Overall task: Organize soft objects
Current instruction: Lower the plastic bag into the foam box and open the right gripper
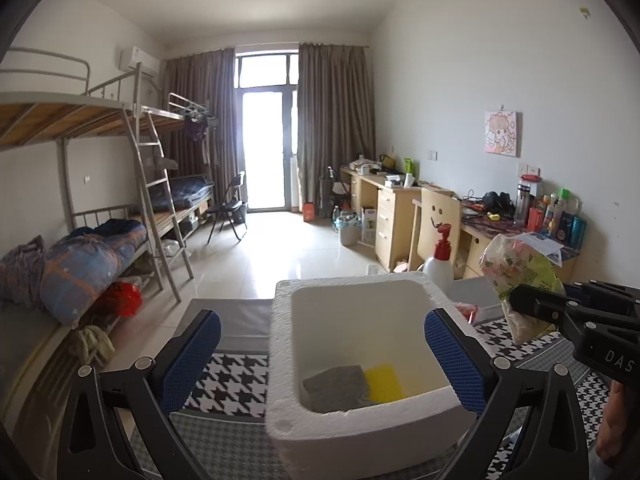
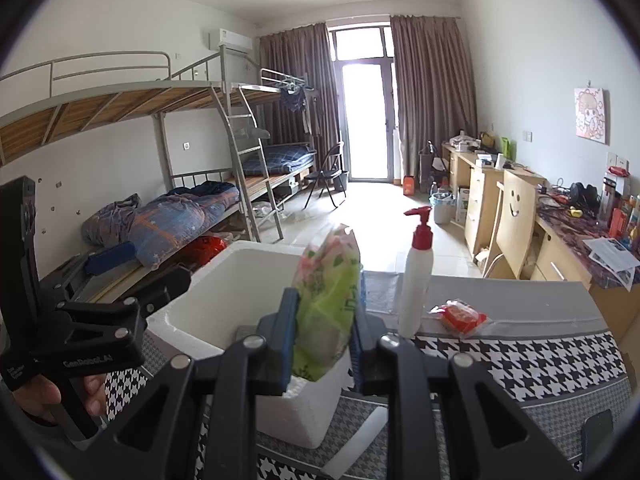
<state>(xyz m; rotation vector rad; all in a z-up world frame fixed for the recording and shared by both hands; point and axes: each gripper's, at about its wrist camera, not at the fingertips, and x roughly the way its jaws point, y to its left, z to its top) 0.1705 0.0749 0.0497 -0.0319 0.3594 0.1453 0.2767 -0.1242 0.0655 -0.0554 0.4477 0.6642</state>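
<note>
A white foam box (image 1: 360, 432) stands on the houndstooth table cloth; it also shows in the right wrist view (image 2: 224, 292). Inside it lie a grey sponge (image 1: 334, 388) and a yellow sponge (image 1: 384, 382). My left gripper (image 1: 322, 352) is open, its blue pads either side of the box's near part. My right gripper (image 2: 324, 332) is shut on a green and pink plastic packet (image 2: 330, 292), held upright above the box's right edge; the packet also shows in the left wrist view (image 1: 520, 280). A small red packet (image 2: 460, 316) lies on the table to the right.
A white pump bottle with a red top (image 2: 416, 284) stands just right of the box. A wooden chair (image 2: 516, 220) and cluttered desks (image 2: 568, 236) run along the right wall. Bunk beds (image 2: 160, 216) with bedding line the left wall.
</note>
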